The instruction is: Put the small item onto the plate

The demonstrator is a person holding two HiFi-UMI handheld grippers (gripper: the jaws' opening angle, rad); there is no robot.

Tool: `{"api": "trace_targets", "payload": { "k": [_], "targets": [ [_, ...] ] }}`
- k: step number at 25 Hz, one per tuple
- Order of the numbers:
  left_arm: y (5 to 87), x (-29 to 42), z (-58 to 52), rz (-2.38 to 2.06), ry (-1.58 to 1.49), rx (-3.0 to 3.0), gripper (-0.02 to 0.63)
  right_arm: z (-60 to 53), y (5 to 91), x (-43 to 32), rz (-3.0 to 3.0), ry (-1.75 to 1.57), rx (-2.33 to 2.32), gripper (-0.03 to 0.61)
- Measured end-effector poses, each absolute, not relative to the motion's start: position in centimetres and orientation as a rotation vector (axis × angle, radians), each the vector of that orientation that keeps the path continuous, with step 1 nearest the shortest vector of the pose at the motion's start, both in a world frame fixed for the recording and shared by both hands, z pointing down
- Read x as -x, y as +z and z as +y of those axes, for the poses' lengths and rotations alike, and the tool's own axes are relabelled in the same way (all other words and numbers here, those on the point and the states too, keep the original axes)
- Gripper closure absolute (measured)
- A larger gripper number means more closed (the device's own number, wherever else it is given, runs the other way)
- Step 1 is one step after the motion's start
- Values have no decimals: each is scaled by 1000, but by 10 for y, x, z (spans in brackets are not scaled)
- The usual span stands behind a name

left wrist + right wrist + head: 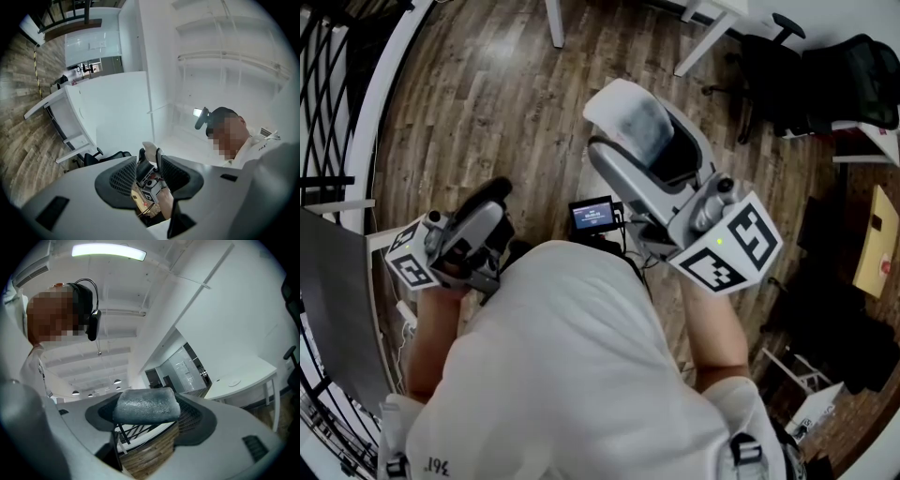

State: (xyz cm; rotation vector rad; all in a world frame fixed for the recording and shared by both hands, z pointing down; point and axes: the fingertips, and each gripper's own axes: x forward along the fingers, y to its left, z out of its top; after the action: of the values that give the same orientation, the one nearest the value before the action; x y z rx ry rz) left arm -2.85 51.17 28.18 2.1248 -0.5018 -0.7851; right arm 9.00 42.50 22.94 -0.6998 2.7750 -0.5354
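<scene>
Neither a plate nor a small item shows in any view. In the head view both grippers are held close to the person's chest, above a wooden floor (487, 103). My left gripper (490, 208) is at the left, dark-tipped, with its marker cube (412, 258) beside the hand. My right gripper (602, 133) points up and away, and a grey pad (642, 127) covers its upper finger. In the left gripper view the jaws (150, 183) stand apart, with the right gripper seen through the gap. The right gripper view (147, 430) shows floor between its jaws. Nothing is held.
A small lit screen (592, 216) hangs at the person's chest. White table legs (555, 23) and a black office chair (769, 66) stand at the far edge. A dark panel (337, 309) is at the left, a cardboard box (877, 239) at the right.
</scene>
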Motion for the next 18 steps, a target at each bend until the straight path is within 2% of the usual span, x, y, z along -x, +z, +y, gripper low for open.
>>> {"api": "trace_targets", "payload": {
  "k": [7,10,13,18],
  "targets": [
    [274,28,501,-527,-798,-2166,454,412,234,-101,2770,-542,748,242],
    [271,24,494,-518,-802,-2179,513,404,235,-108,2766,-543,769,242],
    [271,21,490,-502,-808,-2182,605,399,238,-115,2758,-549,789,242],
    [271,9,485,-473,-782,-2192,609,390,241,-128,2727,-558,819,242]
  ]
}}
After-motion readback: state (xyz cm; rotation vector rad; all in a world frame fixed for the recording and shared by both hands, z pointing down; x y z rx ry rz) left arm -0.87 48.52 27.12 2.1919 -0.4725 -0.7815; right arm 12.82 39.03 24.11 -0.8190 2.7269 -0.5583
